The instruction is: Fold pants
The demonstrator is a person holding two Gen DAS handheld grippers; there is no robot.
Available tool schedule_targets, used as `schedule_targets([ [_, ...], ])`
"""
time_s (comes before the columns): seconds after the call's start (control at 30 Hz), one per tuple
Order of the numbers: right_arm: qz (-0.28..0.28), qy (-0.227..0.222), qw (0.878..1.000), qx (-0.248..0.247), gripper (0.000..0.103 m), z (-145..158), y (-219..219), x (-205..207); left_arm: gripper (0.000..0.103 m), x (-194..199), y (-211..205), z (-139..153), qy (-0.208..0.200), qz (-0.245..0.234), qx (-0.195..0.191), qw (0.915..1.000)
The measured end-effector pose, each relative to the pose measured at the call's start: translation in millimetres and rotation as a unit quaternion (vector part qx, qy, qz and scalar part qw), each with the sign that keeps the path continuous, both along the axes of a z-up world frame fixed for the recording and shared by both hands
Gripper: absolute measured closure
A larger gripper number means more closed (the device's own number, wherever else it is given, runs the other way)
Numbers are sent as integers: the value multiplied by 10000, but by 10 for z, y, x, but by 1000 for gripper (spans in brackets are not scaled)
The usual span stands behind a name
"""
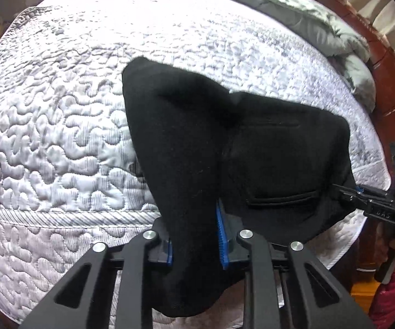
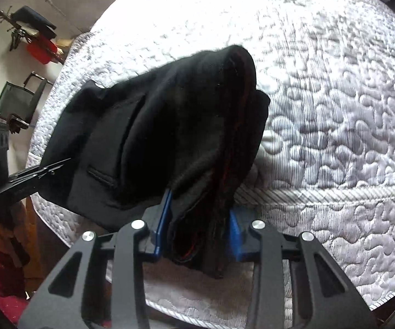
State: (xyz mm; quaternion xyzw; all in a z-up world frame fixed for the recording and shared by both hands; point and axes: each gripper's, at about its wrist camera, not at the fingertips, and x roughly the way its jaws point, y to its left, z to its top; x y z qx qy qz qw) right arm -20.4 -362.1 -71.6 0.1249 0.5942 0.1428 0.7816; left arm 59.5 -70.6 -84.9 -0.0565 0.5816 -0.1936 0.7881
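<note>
I have the left claw (image 1: 196, 242) clenched on one bunched end of the black pants (image 1: 252, 148) and the right claw (image 2: 197, 235) clenched on the other, the cloth slung between them just above the near edge of the bed (image 1: 60, 126). Folding looks barely begun: nothing lies flat or creased yet, so spreading and every fold remain. A grey duvet (image 1: 321, 24) is heaped at the far side; the quilt ahead looks free.
</note>
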Motion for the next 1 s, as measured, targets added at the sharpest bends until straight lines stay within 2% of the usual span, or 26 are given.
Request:
schedule_targets([
  [0.07, 21, -102, 9999, 37, 70, 104, -23, 16, 81, 47, 69, -9, -71, 32, -127, 9999],
  [0.2, 111, -382, 9992, -77, 70, 369, -45, 84, 81, 142, 85, 207, -306, 19, -347, 9989],
  [0.33, 130, -644, 9977, -173, 70, 600, -151, 219, 81, 347, 49, 393, -568, 1, -407, 9976],
  [0.6, 72, -1014, 9945, -261, 70, 764, -235, 1021, 81, 943, -207, 655, -1056, 161, -342, 9937],
  [0.7, -6, -1086, 9939, -179, 70, 679, -249, 1337, 81, 1180, -263, 584, -1171, 223, -259, 9925],
  [0.8, -6, -967, 9953, -97, 70, 486, -287, 1544, 81, 1362, -282, 424, -1073, 239, -187, 9938],
  [0.9, -18, -597, 9982, -76, 70, 143, -315, 1679, 80, 1465, -284, 108, -697, 202, -52, 9974],
  [0.97, -86, -371, 9991, -172, 65, -115, -350, 1687, 75, 1454, -275, -88, -586, 174, 97, 9981],
  [1.0, -159, -304, 9994, -66, 61, -233, -405, 1664, 73, 1421, -267, -175, -602, 139, 137, 9980],
])
